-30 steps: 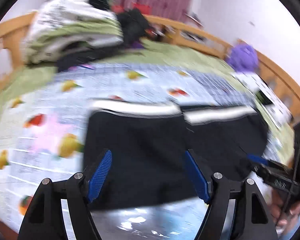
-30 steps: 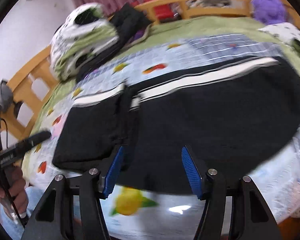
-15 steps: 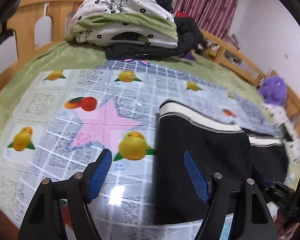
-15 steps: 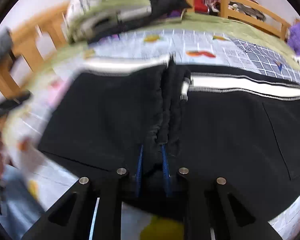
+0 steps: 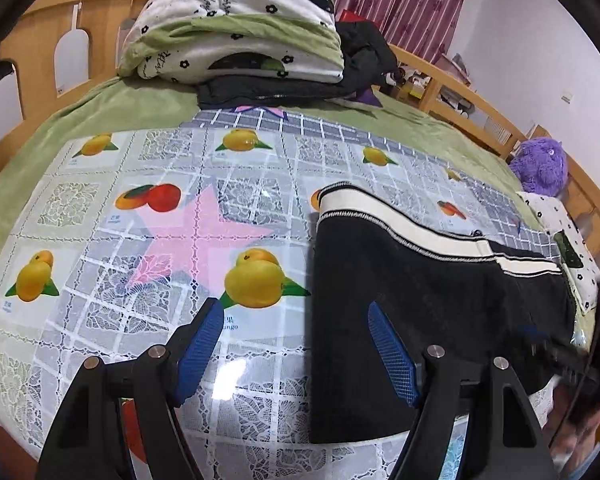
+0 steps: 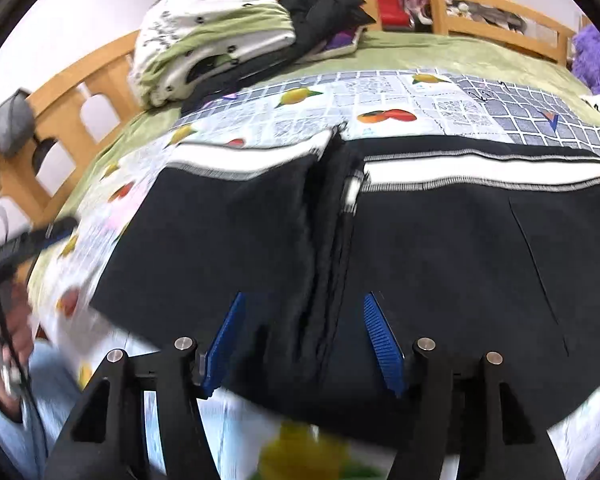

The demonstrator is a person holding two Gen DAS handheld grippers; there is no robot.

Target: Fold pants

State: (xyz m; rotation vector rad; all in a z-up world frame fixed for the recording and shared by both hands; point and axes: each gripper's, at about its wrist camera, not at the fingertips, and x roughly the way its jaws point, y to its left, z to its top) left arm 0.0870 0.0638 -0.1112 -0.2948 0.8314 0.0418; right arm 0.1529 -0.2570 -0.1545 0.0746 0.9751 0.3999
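One fold looks made, as far as the blurred right view shows: the black pants [image 6: 420, 248] lie doubled on the fruit-print cloth [image 5: 148, 216], both the left gripper [image 5: 296, 344] and right gripper [image 6: 304, 344] released, with further folding probably left.

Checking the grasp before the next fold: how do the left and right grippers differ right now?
The left gripper straddles the left edge of the black pants, one finger over the fruit-print tablecloth; the right gripper sits wholly over the pants, framing the bunched middle ridge. The left view is sharp, the right view blurred at its edges. Both are open, holding nothing, with blue pads.
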